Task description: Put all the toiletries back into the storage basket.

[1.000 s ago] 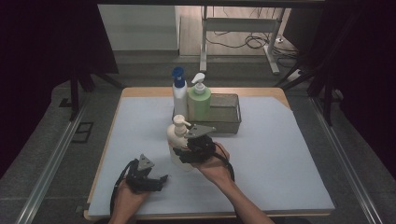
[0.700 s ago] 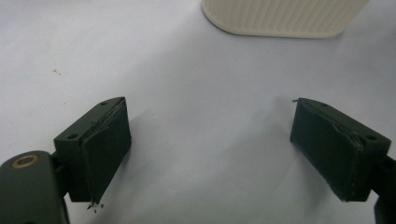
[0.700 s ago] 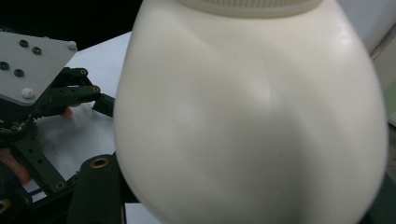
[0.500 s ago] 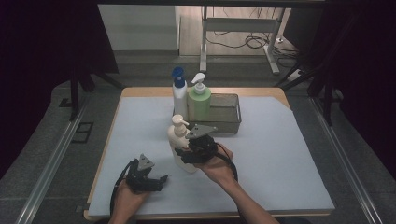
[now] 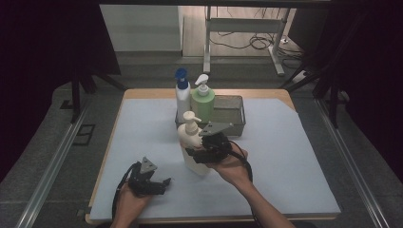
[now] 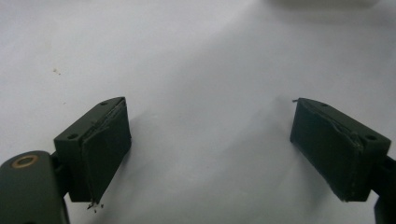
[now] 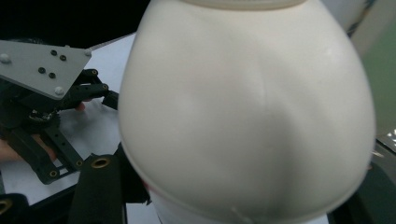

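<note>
Cream bottle (image 5: 194,148) sits between the jaws of the right tool (image 5: 202,153), which grasps it around the body from the right side. The bottle stands upright, a little tilted, over the middle of the bench (image 5: 294,156); its pump head points up. Whether its base touches the sheet cannot be told. In the right gripper view the round cream body is very close to the camera and the black jaws clasp it from below at both sides.

Left tool (image 5: 151,183) rests low near the front edge of the bench, well apart from the bottle. Its jaws are released and stand wide, with nothing between them; in the left gripper view, the two pads (image 6: 105,151) hang over bare white sheet.

Behind the cream bottle, a metal basket (image 5: 233,111) stands near the far edge. A green bottle (image 5: 203,104) is at the left end of the basket, and a white bottle with blue cap (image 5: 182,97) is just beside it, to the left.
</note>
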